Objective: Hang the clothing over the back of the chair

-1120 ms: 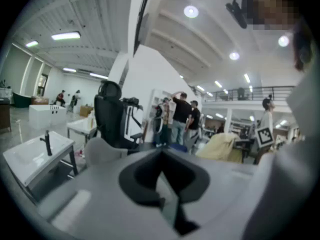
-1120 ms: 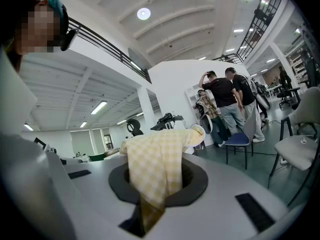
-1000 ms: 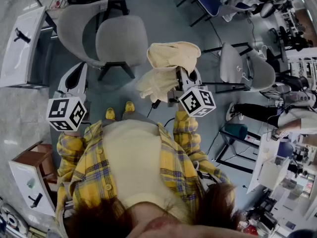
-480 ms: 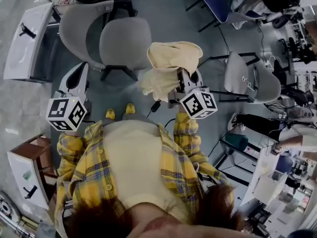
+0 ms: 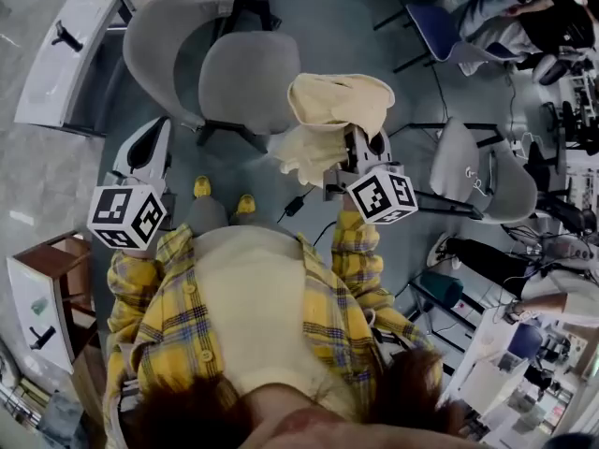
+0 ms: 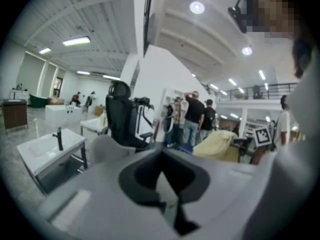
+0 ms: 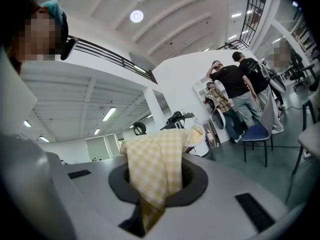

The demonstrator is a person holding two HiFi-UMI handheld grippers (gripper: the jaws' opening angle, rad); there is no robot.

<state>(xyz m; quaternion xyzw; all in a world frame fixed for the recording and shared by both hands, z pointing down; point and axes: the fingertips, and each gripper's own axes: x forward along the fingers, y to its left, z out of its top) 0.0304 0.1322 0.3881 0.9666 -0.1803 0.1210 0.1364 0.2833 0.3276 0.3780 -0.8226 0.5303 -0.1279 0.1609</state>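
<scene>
My right gripper (image 5: pixel 355 144) is shut on a pale yellow checked piece of clothing (image 5: pixel 338 101). It bunches above the jaws and hangs off their left side, over the floor just right of the grey chair (image 5: pixel 245 78). The chair's curved back (image 5: pixel 161 47) is on its left side, away from the cloth. In the right gripper view the cloth (image 7: pixel 156 167) runs down into the seam of my right gripper (image 7: pixel 146 220). My left gripper (image 5: pixel 148 137) hovers level near the chair's front left, apart from it. In its own view my left gripper (image 6: pixel 166 204) has its jaws together with nothing between them.
A white sink cabinet (image 5: pixel 67 56) stands left of the chair, another (image 5: pixel 36 314) at the lower left. A second grey chair (image 5: pixel 487 157) and a blue chair (image 5: pixel 438 24) are on the right. Several people (image 6: pixel 194 118) stand beyond a black office chair (image 6: pixel 120 118).
My right gripper has carried the clothing a little to the right in the head view. One of the person's feet has stepped toward the chair. The left gripper has barely moved.
</scene>
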